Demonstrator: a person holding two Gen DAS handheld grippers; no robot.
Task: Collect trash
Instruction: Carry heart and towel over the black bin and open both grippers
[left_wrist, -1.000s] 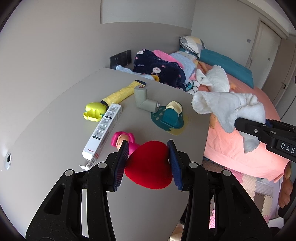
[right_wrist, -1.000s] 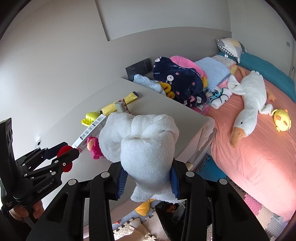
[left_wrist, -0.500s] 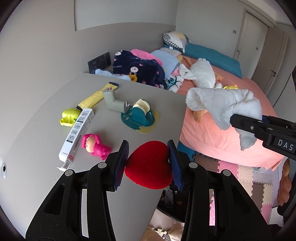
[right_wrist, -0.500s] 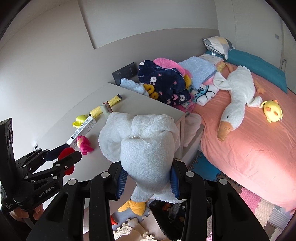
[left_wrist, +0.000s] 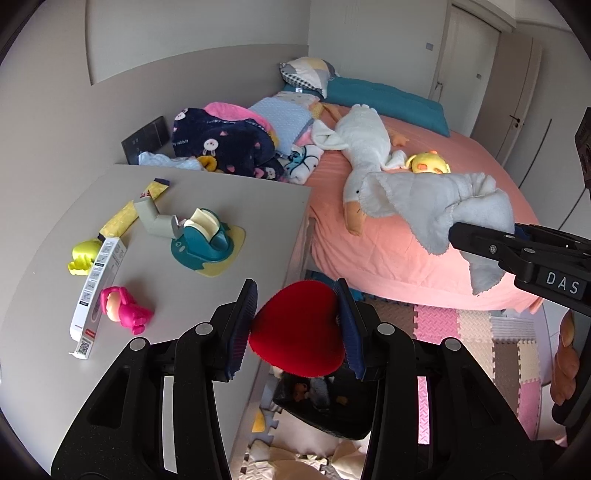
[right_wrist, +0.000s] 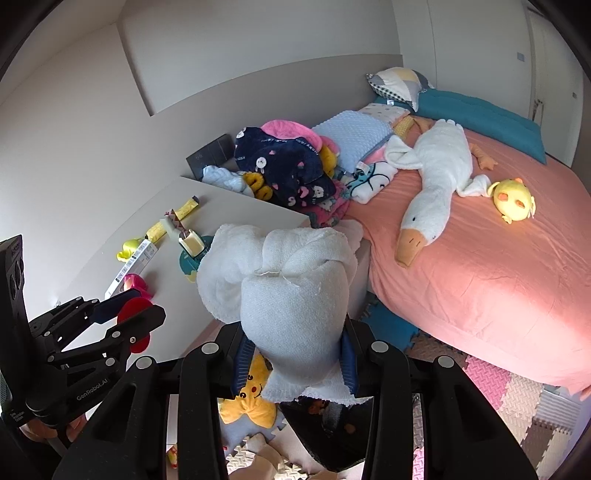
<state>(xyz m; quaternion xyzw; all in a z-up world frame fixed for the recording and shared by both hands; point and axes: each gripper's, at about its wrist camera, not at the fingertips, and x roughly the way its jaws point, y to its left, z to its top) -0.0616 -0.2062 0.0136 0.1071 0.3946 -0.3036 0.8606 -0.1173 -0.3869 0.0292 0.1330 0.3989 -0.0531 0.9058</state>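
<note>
While both carried off the table (left_wrist: 184, 266), left claw (left_wrist: 295, 328) pinching red heart (left_wrist: 299, 332), right claw (right_wrist: 295, 350) white cloth (right_wrist: 291, 291).

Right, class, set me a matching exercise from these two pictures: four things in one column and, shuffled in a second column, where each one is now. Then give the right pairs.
Things
1. red heart-shaped piece
2. white cloth
3. white goose plush
4. pink doll

Places
A. lying on the grey table
B. lying on the pink bed
C. gripped in the right claw
D. gripped in the left claw

Pairs: 1-D, 2-C, 3-B, 4-A
</note>
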